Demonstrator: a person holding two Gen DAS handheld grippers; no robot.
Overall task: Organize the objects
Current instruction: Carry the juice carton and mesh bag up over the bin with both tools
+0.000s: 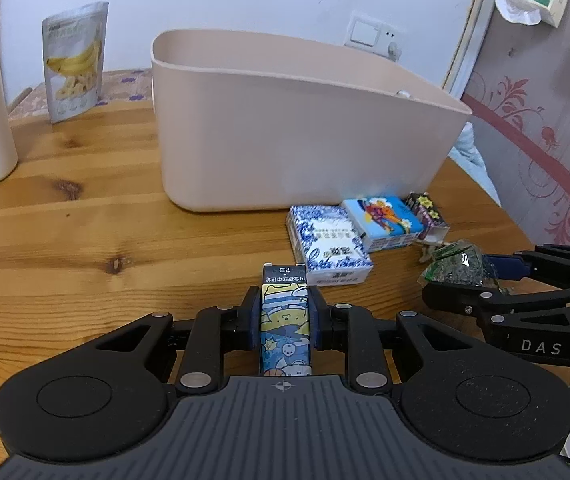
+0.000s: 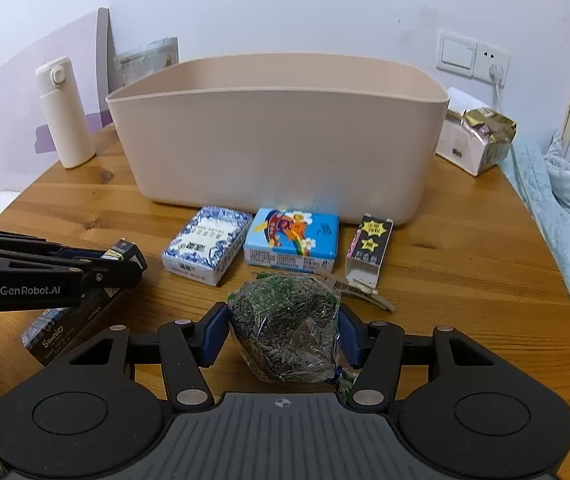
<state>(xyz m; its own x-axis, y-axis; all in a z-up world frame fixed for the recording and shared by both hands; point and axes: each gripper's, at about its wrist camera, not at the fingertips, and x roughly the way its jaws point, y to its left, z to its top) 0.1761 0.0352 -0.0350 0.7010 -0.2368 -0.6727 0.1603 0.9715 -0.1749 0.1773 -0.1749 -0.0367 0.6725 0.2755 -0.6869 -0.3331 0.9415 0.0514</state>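
My left gripper (image 1: pixel 284 312) is shut on a slim cartoon-printed box (image 1: pixel 285 322), held near the wooden table in front of the beige bin (image 1: pixel 285 148). My right gripper (image 2: pixel 283 330) is shut on a clear bag of dark seeds (image 2: pixel 285 332), below the bin (image 2: pixel 277 148). A blue-white tissue pack (image 2: pixel 207 246), a blue cartoon tissue pack (image 2: pixel 293 242) and a small dark star-printed carton (image 2: pixel 369 252) lie in a row before the bin. The left gripper (image 2: pixel 125 260) with its box shows in the right wrist view, and the right gripper (image 1: pixel 465 280) shows in the left wrist view.
A white flask (image 2: pixel 67 116) and a banana-chip pouch (image 1: pixel 75 60) stand left of the bin. A white box with a gold foil bag (image 2: pixel 485 136) sits at the right. A hair clip (image 2: pixel 361 292) lies by the carton. The round table edge (image 2: pixel 557 272) curves at the right.
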